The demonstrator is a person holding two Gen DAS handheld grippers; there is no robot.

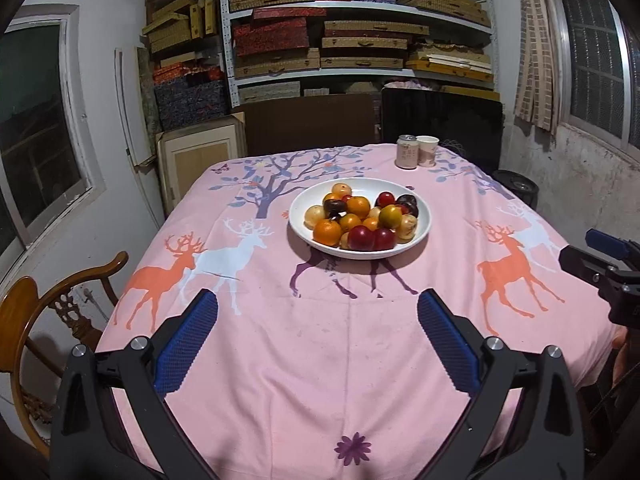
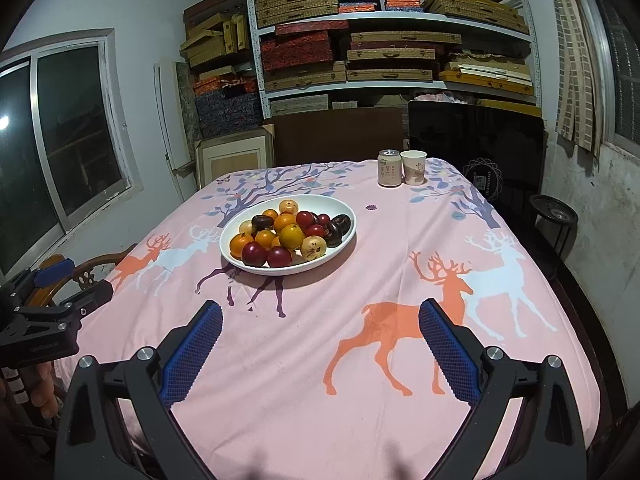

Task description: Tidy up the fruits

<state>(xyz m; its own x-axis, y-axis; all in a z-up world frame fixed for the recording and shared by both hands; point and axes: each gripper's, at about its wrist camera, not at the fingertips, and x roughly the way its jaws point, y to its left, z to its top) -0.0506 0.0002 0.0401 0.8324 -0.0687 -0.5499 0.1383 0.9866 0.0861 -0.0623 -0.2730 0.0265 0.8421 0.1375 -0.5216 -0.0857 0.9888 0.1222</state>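
A white bowl (image 1: 420,236) (image 2: 346,210) sits mid-table on the pink deer tablecloth, piled with several fruits: oranges (image 1: 327,232) (image 2: 241,243), red plums (image 1: 361,237) (image 2: 254,253), dark plums (image 1: 408,202) (image 2: 342,223) and pale yellow fruits (image 1: 314,216) (image 2: 313,248). My left gripper (image 1: 318,308) is open and empty, hovering over the near table well short of the bowl. My right gripper (image 2: 320,318) is open and empty, near the front, with the bowl ahead to its left. Each gripper also shows in the other's view: the right one (image 1: 592,256), the left one (image 2: 68,284).
A drink can (image 1: 407,152) (image 2: 389,168) and paper cup (image 1: 427,151) (image 2: 413,167) stand at the table's far right. A wooden chair (image 1: 48,312) is at the left edge. Shelves of boxes (image 1: 360,24) fill the back wall; a black stool (image 2: 554,210) stands right.
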